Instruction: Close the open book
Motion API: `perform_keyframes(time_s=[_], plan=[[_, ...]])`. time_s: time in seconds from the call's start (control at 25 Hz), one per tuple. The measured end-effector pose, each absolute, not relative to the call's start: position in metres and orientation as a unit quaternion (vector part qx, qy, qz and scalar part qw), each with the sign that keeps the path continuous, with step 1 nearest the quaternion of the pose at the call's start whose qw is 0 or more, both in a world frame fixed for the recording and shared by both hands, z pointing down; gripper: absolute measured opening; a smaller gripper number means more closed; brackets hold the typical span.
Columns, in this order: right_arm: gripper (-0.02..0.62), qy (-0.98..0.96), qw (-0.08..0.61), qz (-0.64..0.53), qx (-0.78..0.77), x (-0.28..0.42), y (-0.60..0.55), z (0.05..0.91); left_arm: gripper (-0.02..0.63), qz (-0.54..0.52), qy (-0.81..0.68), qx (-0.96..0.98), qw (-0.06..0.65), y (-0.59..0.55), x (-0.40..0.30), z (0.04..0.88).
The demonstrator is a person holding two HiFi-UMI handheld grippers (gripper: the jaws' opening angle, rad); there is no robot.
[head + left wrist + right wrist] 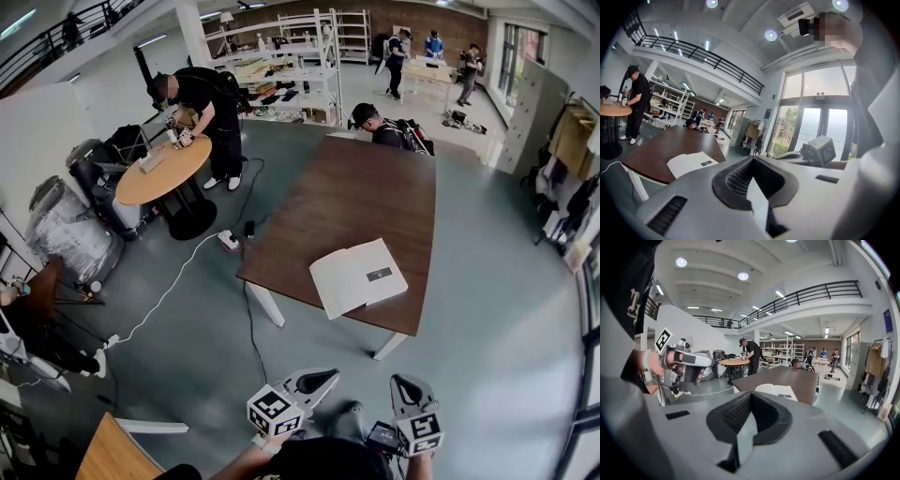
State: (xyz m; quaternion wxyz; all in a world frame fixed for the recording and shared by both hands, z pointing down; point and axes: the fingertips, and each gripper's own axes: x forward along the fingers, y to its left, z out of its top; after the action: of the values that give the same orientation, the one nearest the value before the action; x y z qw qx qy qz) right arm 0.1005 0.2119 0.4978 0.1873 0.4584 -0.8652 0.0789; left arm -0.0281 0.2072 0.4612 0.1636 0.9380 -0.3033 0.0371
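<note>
Brown table (347, 187) is seen ahead at 12 o'clock. The book (358, 276) is found lying open on it, white pages up, at the near end toward the 5 o'clock corner. A small dark patch is shown on its right-hand page.

Both grippers are held low at 6 o'clock in the head view, over the grey floor (469, 309) and well apart from the table. The left gripper (313, 381) is seen with its jaws pressed together, and nothing is gripped between them. The right gripper (410, 390) is held near it at 3 o'clock, jaws likewise closed tight, nothing caught. The book is touched by neither.

In the right gripper view the book is framed straight ahead past the jaws, and the left gripper is caught at 9 o'clock.

A round table (164, 171) is seen at 10 o'clock from the book, and a standing person (202, 98) is bent over it. A white cable (169, 291) is trailed across the floor between the two tables. A seated person (375, 120) is spotted at the brown table's far end.
</note>
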Motion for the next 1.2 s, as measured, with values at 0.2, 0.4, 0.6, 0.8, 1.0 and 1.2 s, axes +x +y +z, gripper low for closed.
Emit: perform_keyframes(time_s=[0.2,0.4,0.6,0.8,1.0,1.2], plan=[[-0.014,-0.865,0.178,0.078,0.463,0.131,0.183,0.503,0.006,0.040,-0.306,0.937,0.161,0.185,-0.005,0.467],[-0.014,-0.865,0.171,0.079,0.465,0.154,0.166,0.514,0.006,0.041,-0.301,0.940,0.156,0.169,0.016,0.468],[-0.014,-0.862,0.172,0.087,0.470,0.164,0.159,0.523,0.006,0.046,-0.298,0.941,0.157,0.159,0.024,0.475],[-0.014,-0.864,0.168,0.088,0.467,0.173,0.151,0.530,0.006,0.046,-0.297,0.940,0.161,0.144,0.036,0.483],[-0.014,-0.864,0.174,0.087,0.464,0.183,0.143,0.540,0.006,0.041,-0.298,0.939,0.165,0.138,0.046,0.494],[-0.014,-0.868,0.177,0.078,0.458,0.184,0.133,0.542,0.006,0.037,-0.309,0.935,0.172,0.132,0.044,0.502]])
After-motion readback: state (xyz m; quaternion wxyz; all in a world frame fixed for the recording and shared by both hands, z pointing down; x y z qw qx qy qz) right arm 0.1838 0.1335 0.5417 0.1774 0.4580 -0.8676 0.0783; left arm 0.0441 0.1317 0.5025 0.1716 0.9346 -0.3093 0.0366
